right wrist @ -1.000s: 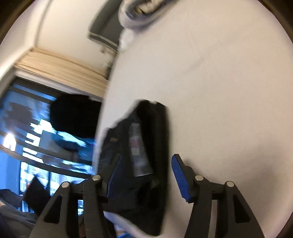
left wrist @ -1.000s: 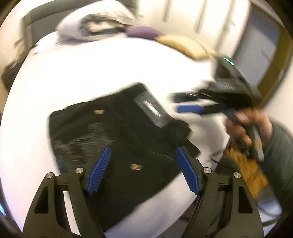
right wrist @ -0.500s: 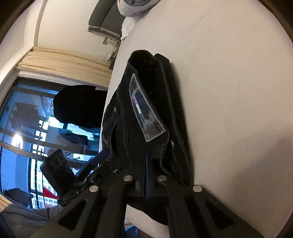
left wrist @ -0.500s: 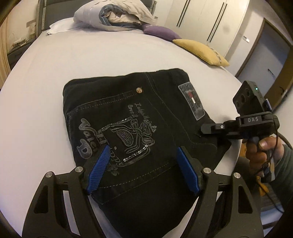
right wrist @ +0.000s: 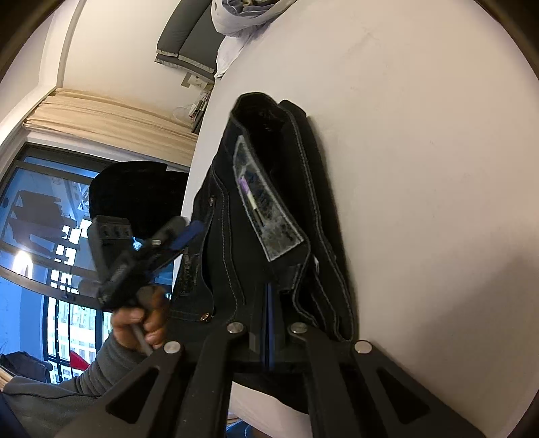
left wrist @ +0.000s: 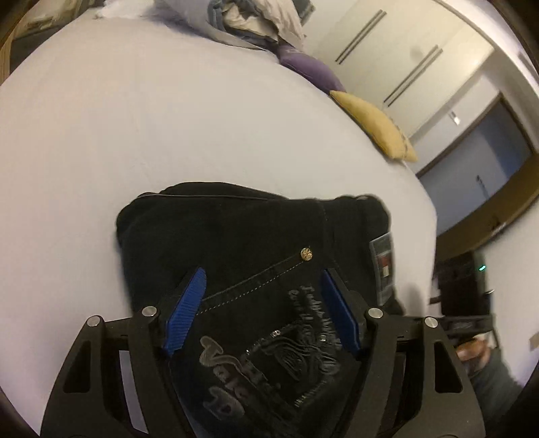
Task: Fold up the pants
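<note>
The pants (left wrist: 256, 269), black denim already folded into a compact bundle, lie on the white bed (left wrist: 168, 118) close to its near edge, with the embroidered back pocket facing up and the grey waistband label (right wrist: 266, 205) toward the right-hand side of the bundle. A second ago the right hand-held gripper (right wrist: 269, 323) stood apart over that side of the pants; it is now fully together, clamped on the thick layered edge just below the label, with cloth bunched against both jaws. The left hand-held gripper (left wrist: 262, 313) has come down from a higher position and now sits low over the pocket, its blue pads straddling the pocket stitching; its jaws are closing, the denim lies between them, and the pads do not yet press on it. Relative to the pants, the yellow pillow (left wrist: 374, 124) and purple pillow (left wrist: 310, 70) lie well apart at the far side of the bed, beyond them the heap of bedding (left wrist: 256, 20). Judged from this state, one side of the bundle is secured and the other is about to be taken, which suits lifting the bundle or turning it over for a further fold. The risk is that the left jaws catch only the top layer.
</note>
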The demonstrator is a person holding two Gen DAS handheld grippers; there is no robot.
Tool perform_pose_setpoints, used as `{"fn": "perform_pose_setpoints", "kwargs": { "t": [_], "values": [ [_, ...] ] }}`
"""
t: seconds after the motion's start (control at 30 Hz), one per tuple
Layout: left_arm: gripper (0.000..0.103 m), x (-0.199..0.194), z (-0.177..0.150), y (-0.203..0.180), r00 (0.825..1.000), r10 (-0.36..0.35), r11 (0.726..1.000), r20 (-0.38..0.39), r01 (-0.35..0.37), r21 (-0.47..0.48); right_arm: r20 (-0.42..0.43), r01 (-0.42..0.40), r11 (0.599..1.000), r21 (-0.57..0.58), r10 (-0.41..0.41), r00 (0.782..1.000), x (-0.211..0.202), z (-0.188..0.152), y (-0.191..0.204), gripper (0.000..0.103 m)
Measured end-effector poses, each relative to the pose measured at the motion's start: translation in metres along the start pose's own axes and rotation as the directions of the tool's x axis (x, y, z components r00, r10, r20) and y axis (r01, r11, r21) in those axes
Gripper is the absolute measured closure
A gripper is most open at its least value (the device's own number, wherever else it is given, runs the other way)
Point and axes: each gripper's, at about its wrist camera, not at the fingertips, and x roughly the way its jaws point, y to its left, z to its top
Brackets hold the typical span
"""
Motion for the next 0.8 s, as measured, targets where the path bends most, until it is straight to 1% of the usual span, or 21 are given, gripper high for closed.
{"fn": "perform_pose_setpoints", "kwargs": {
  "t": [0.07,0.13,0.2,0.23,0.27,0.3,0.33,0.4,0.47,0.5,0.53,0.57,0.63,0.67,0.7,0.73,0.8],
  "values": [
    [0.035,0.004,-0.002,0.000,1.000,0.000,1.000,0.007,0.000,0.008,0.007,0.000,1.000,-0.004,0.000,1.000,0.000,-0.002,0.002,0.103],
    [0.035,0.006,-0.002,0.004,1.000,-0.016,1.000,0.012,0.016,0.003,0.011,0.004,1.000,-0.007,-0.004,1.000,-0.001,-0.005,0.003,0.103],
    [0.035,-0.002,-0.001,0.001,1.000,-0.019,1.000,0.021,0.019,0.007,0.011,0.011,1.000,0.004,-0.011,1.000,-0.005,-0.005,0.006,0.103],
    [0.035,-0.015,-0.006,0.001,0.999,-0.021,1.000,0.028,0.020,0.006,0.013,0.013,1.000,0.006,-0.013,1.000,-0.010,-0.005,0.009,0.103],
    [0.035,-0.025,-0.008,-0.002,0.999,-0.039,0.999,0.035,0.039,0.007,0.017,0.013,1.000,0.006,-0.013,1.000,-0.012,-0.006,0.013,0.103],
    [0.035,-0.038,-0.013,-0.006,0.995,-0.094,0.996,0.041,0.094,0.010,0.020,0.005,1.000,0.005,-0.005,1.000,-0.015,-0.008,0.015,0.103],
    [0.035,-0.041,-0.016,-0.009,0.991,-0.126,0.992,0.040,0.126,0.011,0.023,-0.008,1.000,0.001,0.008,1.000,-0.016,-0.011,0.018,0.103],
    [0.035,-0.051,-0.032,-0.018,0.979,-0.206,0.978,0.007,0.205,0.021,0.027,-0.038,0.999,-0.011,0.038,0.999,-0.021,-0.019,0.021,0.103],
    [0.036,-0.050,-0.057,-0.023,0.962,-0.269,0.963,-0.046,0.270,0.021,0.014,-0.040,0.999,-0.009,0.040,0.999,-0.020,-0.028,0.019,0.103],
    [0.036,-0.047,-0.064,-0.025,0.962,-0.267,0.963,-0.057,0.269,0.024,0.011,-0.038,0.999,-0.002,0.038,0.999,-0.019,-0.030,0.017,0.103],
    [0.038,-0.042,-0.073,-0.024,0.966,-0.251,0.967,-0.060,0.253,0.034,0.011,-0.040,0.999,0.011,0.040,0.999,-0.018,-0.032,0.014,0.103],
    [0.040,-0.039,-0.076,-0.022,0.967,-0.248,0.968,-0.058,0.250,0.027,0.017,-0.045,0.999,0.027,0.044,0.999,-0.018,-0.034,0.010,0.103],
    [0.054,-0.034,-0.075,-0.012,0.967,-0.249,0.968,-0.051,0.248,-0.026,0.028,-0.041,0.999,0.034,0.041,0.999,-0.017,-0.033,0.009,0.103],
    [0.073,-0.031,-0.075,-0.008,0.971,-0.233,0.972,-0.052,0.231,-0.038,0.027,-0.027,0.999,0.024,0.026,0.999,-0.017,-0.032,0.012,0.103],
    [0.076,-0.030,-0.074,-0.004,0.972,-0.229,0.973,-0.054,0.226,-0.047,0.027,-0.018,1.000,0.016,0.017,0.999,-0.016,-0.032,0.013,0.103],
    [0.079,-0.029,-0.076,0.003,0.968,-0.246,0.968,-0.047,0.243,-0.065,0.026,-0.012,1.000,0.010,0.012,1.000,-0.016,-0.033,0.015,0.103],
    [0.083,-0.029,-0.077,0.007,0.965,-0.258,0.963,-0.038,0.253,-0.093,0.026,-0.006,1.000,0.010,0.005,1.000,-0.017,-0.033,0.017,0.103]
  ]
}}
